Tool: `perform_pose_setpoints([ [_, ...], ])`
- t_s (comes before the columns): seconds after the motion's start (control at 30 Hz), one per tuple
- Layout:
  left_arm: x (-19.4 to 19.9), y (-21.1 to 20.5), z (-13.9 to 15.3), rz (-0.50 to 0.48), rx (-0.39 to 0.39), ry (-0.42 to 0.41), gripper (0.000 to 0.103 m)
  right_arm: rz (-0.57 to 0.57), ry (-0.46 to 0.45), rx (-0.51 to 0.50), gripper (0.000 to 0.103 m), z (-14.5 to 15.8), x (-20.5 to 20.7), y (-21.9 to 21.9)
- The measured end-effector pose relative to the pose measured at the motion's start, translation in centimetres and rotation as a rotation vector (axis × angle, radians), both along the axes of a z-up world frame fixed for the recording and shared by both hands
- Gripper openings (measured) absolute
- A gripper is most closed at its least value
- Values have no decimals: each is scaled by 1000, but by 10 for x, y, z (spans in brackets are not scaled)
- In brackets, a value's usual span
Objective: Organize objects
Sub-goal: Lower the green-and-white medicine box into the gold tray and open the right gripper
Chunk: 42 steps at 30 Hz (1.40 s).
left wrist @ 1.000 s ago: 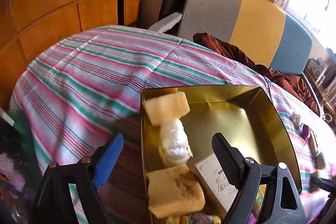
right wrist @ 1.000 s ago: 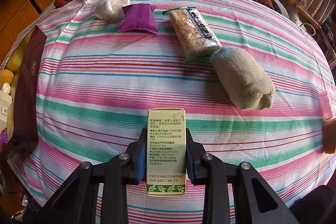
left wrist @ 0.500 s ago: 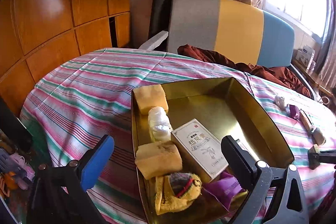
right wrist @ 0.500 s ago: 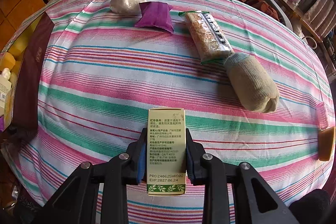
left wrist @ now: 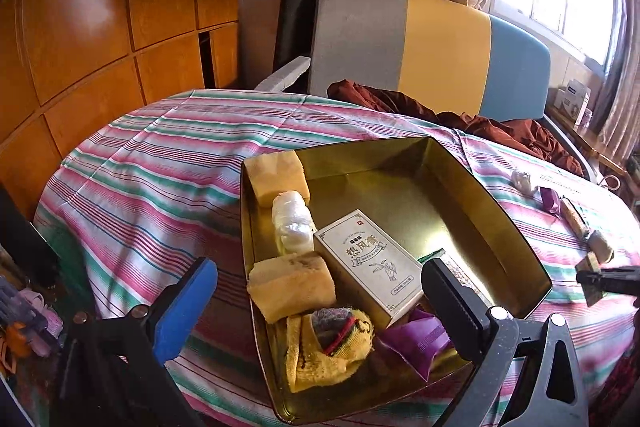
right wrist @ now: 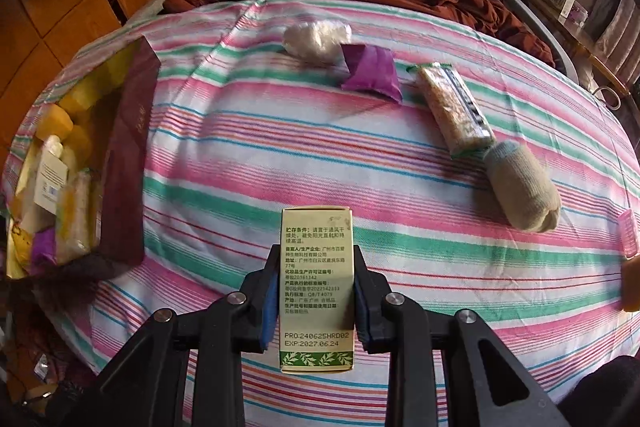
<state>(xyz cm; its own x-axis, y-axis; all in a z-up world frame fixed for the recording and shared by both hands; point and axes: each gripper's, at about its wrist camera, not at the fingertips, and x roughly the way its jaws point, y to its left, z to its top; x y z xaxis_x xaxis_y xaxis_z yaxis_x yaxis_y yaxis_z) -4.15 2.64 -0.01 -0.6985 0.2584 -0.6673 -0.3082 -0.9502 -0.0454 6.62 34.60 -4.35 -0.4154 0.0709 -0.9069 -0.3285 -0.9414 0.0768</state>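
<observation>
Left claw (left wrist: pixel 316 297) just spread wide, empty — right claw (right wrist: pixel 316 301) pinches flat-sided cardboard box (right wrist: pixel 317 289).

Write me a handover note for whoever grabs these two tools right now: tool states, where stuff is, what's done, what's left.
Left tool: jaws wide open after just opening, holding nothing, poised over the gold tin.
Right tool: shut on the green box, held above the striped cloth.
Done: the tin already holds two yellow sponges, a white wrapped bundle, a white box, a yellow sock and a purple pouch.
Left: the green box, then a white bag, second purple pouch, snack bar and beige sock, all lying on the cloth.
</observation>
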Motion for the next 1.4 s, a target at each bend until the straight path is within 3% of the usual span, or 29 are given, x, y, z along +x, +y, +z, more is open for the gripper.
perform_pose_setpoints([
  [0.13, -1, -6, -1, 10, 16, -8, 103, 68, 106, -25, 30, 36, -20, -30],
  [0.27, -2, -12, -2, 20, 30, -16, 103, 222, 173, -38, 30, 62, -52, -86],
  [0.4, -3, -17, -4, 27, 41, -27, 103, 384, 169, 14, 30, 64, -89, -140],
  [0.57, -5, -28, -6, 44, 52, -40, 103, 481, 79, 104, 30, 38, -119, -180],
  [0.73, -9, -38, -9, 71, 53, -49, 103, 504, -10, 142, 30, 8, -122, -189],
  [0.93, -10, -40, -9, 75, 57, -46, 103, 489, -51, 172, 30, -9, -119, -186],
  [1.07, -8, -39, -8, 70, 53, -42, 103, 472, -42, 177, 41, -10, -114, -183],
  [1.4, -2, -31, -5, 51, 27, -34, 103, 424, 62, 134, 43, 10, -90, -173],
])
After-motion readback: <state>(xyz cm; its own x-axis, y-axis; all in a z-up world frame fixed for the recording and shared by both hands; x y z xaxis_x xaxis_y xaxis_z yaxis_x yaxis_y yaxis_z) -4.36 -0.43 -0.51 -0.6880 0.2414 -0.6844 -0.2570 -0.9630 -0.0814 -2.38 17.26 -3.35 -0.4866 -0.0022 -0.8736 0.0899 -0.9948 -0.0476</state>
